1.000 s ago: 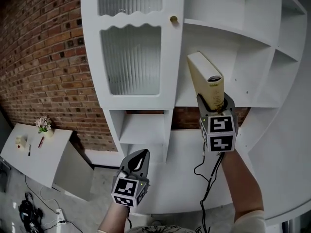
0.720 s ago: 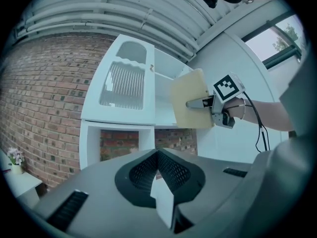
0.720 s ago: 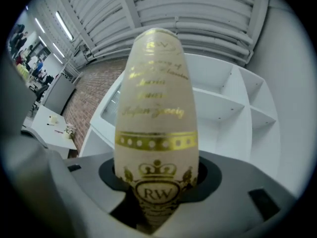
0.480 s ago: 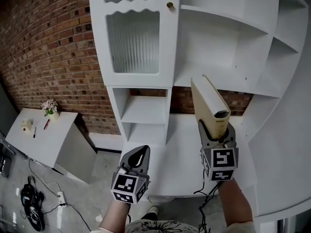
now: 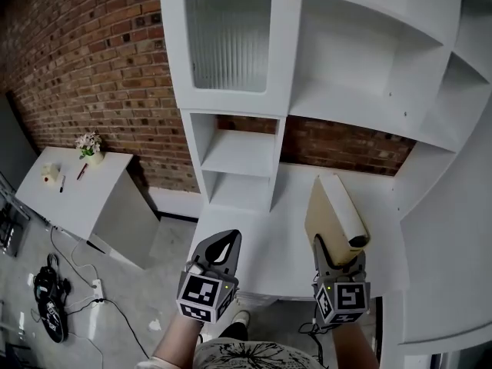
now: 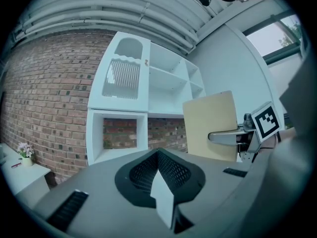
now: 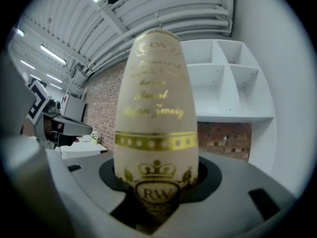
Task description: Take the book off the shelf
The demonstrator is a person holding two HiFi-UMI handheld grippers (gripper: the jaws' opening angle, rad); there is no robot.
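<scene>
1 book (image 5: 330, 206) | 1 right hand-held gripper (image 5: 338, 252), holding it | 1 left hand-held gripper (image 5: 227, 239)

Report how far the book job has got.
Done: the cream hardback book with gold lettering is clear of the white shelf unit, out over its counter. In hand: the right tool clamps the book's lower end. The left tool is shut and empty. Left: probably only setting the book down.

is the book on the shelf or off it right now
Off the shelf. The right claw is shut on the book, holding it in front of the white shelf unit, outside every compartment.
</scene>
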